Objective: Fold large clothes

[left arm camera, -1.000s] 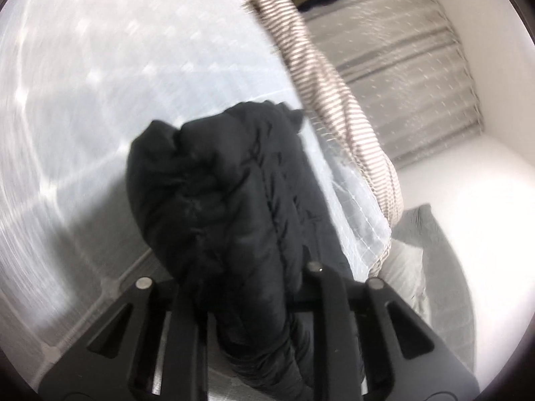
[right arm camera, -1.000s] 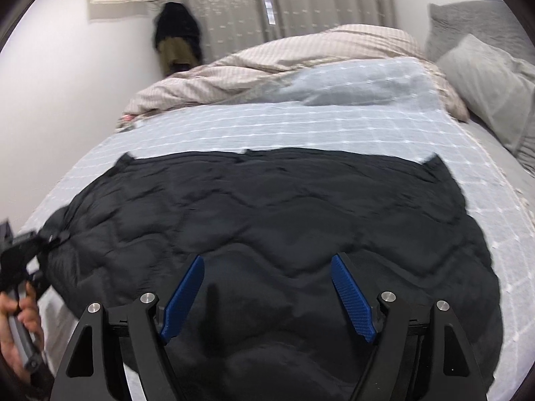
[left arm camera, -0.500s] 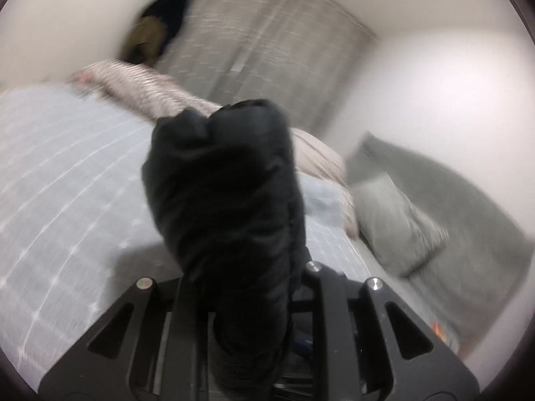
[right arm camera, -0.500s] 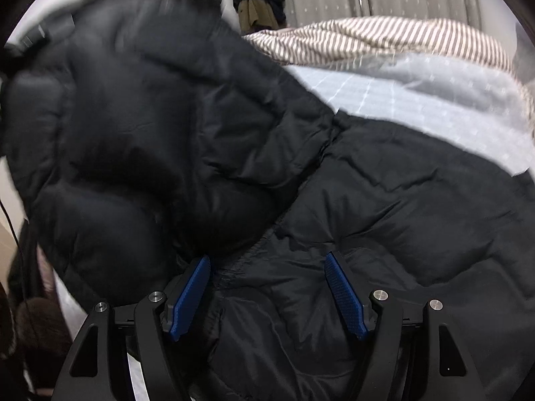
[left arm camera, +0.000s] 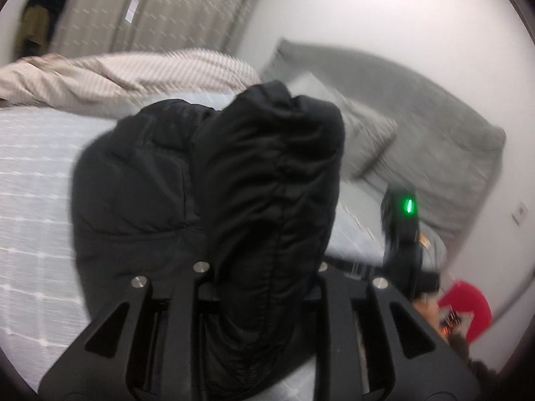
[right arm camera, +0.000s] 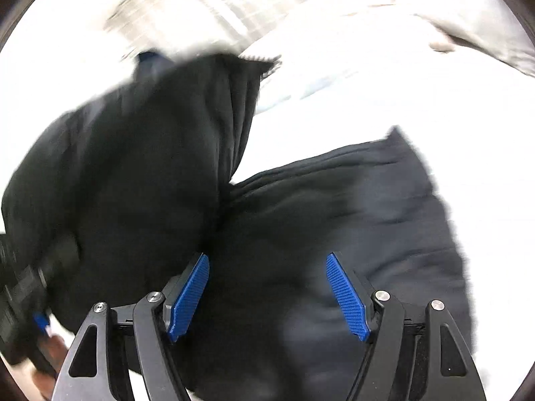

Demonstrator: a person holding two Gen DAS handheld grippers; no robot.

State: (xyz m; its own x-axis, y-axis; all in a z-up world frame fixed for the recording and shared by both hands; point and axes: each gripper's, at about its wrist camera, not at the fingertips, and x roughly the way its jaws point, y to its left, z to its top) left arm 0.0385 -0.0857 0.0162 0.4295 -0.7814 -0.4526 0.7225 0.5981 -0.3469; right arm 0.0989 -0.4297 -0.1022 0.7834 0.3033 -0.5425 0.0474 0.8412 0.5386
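The left gripper [left arm camera: 260, 277] is pointing forward and somewhat down over the bed [left arm camera: 33, 173], its jaws opening slightly while a bunched fold of the one black jacket [left arm camera: 234, 183] is sitting clamped between them, hiding the pads. That fold is rising in front of the lens, lifted off the sheet. The right gripper [right arm camera: 267, 297] is tilting down over the rest of the jacket [right arm camera: 334, 207], which is lying spread on the bed [right arm camera: 367, 93]; its two blue pads [right arm camera: 347, 297] are standing wide apart with nothing pressed between them. In the right view the lifted part is hanging at the left, folding over toward the flat part. One striped duvet [left arm camera: 117, 77] and two grey pillows [left arm camera: 361, 133] are lying further up the bed
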